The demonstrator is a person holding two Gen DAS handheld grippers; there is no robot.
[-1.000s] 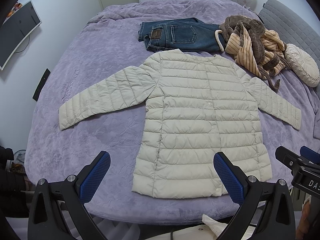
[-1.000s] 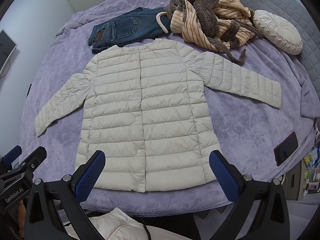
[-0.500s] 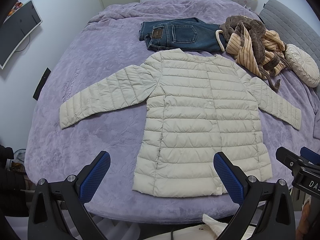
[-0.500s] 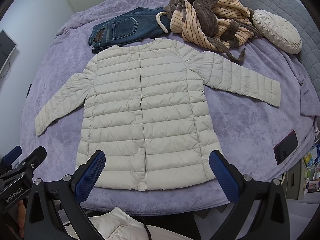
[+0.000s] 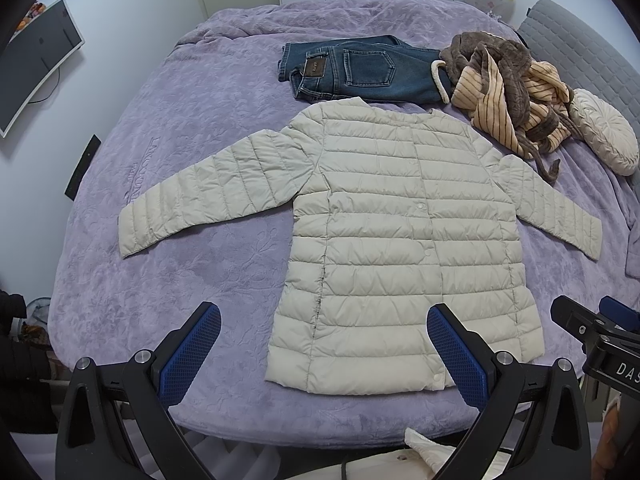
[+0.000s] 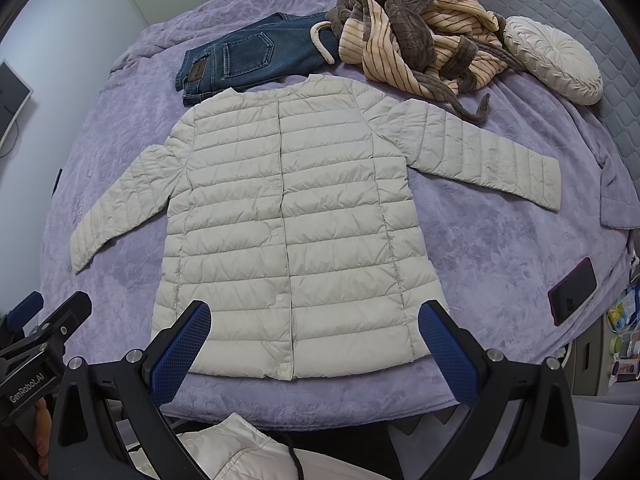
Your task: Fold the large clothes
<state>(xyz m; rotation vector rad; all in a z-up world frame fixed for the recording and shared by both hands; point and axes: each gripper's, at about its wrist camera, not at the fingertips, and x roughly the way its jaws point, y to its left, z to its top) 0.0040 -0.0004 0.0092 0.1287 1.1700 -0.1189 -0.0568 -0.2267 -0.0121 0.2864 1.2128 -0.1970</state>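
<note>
Hovering above the near edge of the bed [image 5: 132, 264], both tongs stand wide apart and hold nothing: the left tongs [image 5: 322, 352] frame the jacket's lower left hem, the right tongs [image 6: 314, 354] frame the lower middle and right of the hem. The cream quilted down jacket [image 5: 404, 236] lies flat and snapped shut on the purple bedspread, collar away from the viewer, both sleeves spread out to the sides, hem near the bed's edge.

The likely trouble is the fabric itself. The shell looks slick and puffy, so a shallow pinch could slide off, or catch only the top layer and leave the back panel behind, giving a skewed fold. Trapped air may also spring a folded sleeve open.

Beyond the collar, the folded blue jeans [image 5: 356, 68] lie just beside, perhaps touching, and the striped brown-and-tan robe [image 6: 420, 36] has its belt trailing close to the right shoulder. Folding the hem up toward the collar could land the jacket on them, or drag the belt along. The round pleated cushion [image 6: 554, 60] lies further right. A dark phone [image 6: 572, 290] rests near the bed's right edge, where a sweeping sleeve might knock it off.
</note>
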